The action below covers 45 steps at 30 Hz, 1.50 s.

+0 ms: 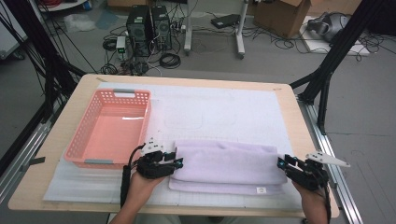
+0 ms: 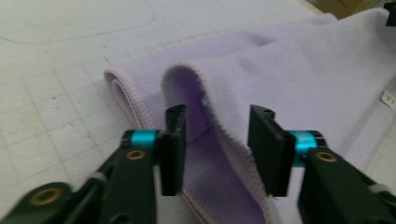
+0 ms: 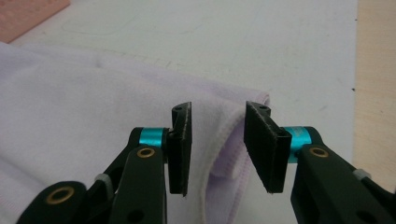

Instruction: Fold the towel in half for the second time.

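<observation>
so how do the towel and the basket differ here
The towel is pale lilac soft cloth, folded flat; the basket is salmon-pink rigid plastic with perforated upright walls. The towel lies near the table's front edge, with the left gripper and the right gripper at its two ends, jaws apart around its edges; the basket sits to its left, untouched. Both rest on the white mat.

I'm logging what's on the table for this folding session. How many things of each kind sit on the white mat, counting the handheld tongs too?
Towel, lilac, folded: 1
Basket, pink plastic: 1
Tongs: 2, the left tongs and the right tongs, both open at the towel's ends
Total: 4
</observation>
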{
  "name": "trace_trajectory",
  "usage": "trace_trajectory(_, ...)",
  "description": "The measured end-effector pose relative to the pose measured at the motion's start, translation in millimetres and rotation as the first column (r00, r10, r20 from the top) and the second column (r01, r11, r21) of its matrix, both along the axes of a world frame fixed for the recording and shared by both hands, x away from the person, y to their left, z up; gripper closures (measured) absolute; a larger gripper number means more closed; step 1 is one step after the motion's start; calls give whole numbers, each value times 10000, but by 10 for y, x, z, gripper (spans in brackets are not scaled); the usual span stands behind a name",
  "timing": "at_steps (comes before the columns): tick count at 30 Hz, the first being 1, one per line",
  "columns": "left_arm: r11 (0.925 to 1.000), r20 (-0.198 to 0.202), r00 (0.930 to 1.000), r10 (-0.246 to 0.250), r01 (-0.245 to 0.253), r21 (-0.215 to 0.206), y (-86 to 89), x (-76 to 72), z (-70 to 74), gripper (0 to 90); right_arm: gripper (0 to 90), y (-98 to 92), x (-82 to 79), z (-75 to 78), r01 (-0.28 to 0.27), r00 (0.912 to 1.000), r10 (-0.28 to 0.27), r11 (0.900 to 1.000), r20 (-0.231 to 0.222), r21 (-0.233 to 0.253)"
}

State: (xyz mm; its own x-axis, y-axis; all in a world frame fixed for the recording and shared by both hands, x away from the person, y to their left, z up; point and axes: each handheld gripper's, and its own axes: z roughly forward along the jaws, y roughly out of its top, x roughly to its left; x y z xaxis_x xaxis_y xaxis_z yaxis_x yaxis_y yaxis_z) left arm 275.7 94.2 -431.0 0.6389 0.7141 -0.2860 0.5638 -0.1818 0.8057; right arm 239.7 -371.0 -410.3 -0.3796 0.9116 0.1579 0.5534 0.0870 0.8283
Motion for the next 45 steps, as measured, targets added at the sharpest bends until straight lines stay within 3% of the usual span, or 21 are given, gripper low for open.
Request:
trace_trajectory(2,10000,108,9999,9,-10,62,-6,-11,-10,846,792,34,62,-37,-173,9994,167,9997,-292,-190)
trace_trajectory(3,10000,150,9999,57,-57,17,0,-27,-6,865,862,40,70,-53,-197,9990,185,9994,-413,-281)
trace_trajectory(9,9995,367,9993,-67,78,-306,140,-218,53,874,875,-58,-111,-56,-88,9997,83,9997,-231,-215)
trace_trajectory(19,9964,307,9964,-793,802,-277,230,-507,39,869,878,-149,-473,-20,-344,9993,342,9993,-175,-112)
trace_trajectory(24,9953,122,9953,-957,959,-153,247,-580,5,862,878,-134,-619,-86,-773,9948,740,9959,-696,-470)
trace_trajectory(26,9946,212,9949,-984,990,-302,256,-598,30,806,870,-165,-662,-123,-830,9934,792,9956,-834,-436)
trace_trajectory(27,9953,329,9954,-905,916,-326,255,-592,56,707,847,-188,-678,-118,-839,9929,806,9959,-872,-350)
trace_trajectory(28,9952,441,9952,-870,888,-408,255,-574,91,594,753,-206,-688,-100,-740,9943,720,9970,-788,-228)
trace_trajectory(29,9955,594,9954,-757,789,-517,254,-551,133,540,663,-226,-685,-70,-507,9968,501,9987,-618,-95)
trace_trajectory(31,9964,841,9951,-513,566,-630,251,-480,201,491,611,-270,-657,2,-218,9997,222,9993,-132,293)
trace_trajectory(35,9996,742,9972,2,19,-279,198,-279,182,472,588,-257,-480,58,108,9998,-111,9997,145,196)
trace_trajectory(38,9982,570,9974,442,-464,368,114,-112,91,468,586,-200,-279,9,106,9999,-106,9999,-38,70)
trace_trajectory(43,9932,-3,9952,982,-980,632,44,157,-51,461,586,-76,48,-116,16,9985,-24,9999,-550,-153)
trace_trajectory(45,9942,-311,9956,887,-866,643,24,227,-93,506,586,-40,148,-166,13,9968,-29,9998,-797,-192)
